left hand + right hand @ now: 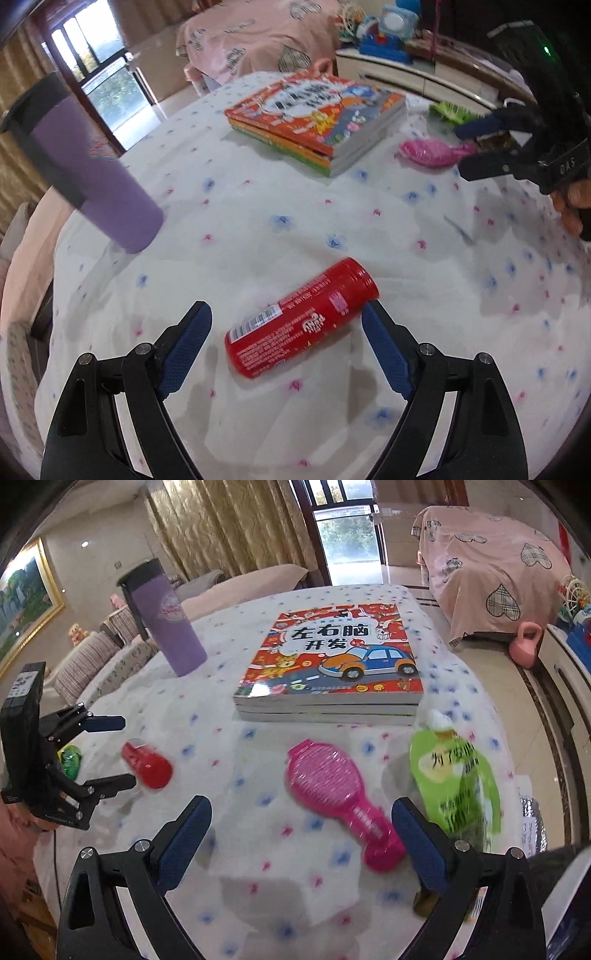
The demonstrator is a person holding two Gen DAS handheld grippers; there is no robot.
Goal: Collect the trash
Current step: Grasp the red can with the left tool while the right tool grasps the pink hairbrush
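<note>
Can (pixel 301 323): lies on its side on my tablecloth (pixel 258 229), between my left gripper's (pixel 286 315) spread fingers, right pad at its end.
Left gripper: wide open, holding nothing.
Right gripper (pixel 301 814): wide open, empty, above the brush (pixel 340 799).
Pouch (pixel 456 779): green, just right of the brush.
Books (pixel 332 668): stacked behind.
Bottle (pixel 166 627): purple, upright.

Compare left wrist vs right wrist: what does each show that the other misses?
Left wrist only: the label side of the red can lying between the open left hand-held gripper.
Right wrist only: the book cover's car picture and a small green item behind the left hand-held gripper.
Both: purple bottle, book stack, pink hairbrush, green pouch.
</note>
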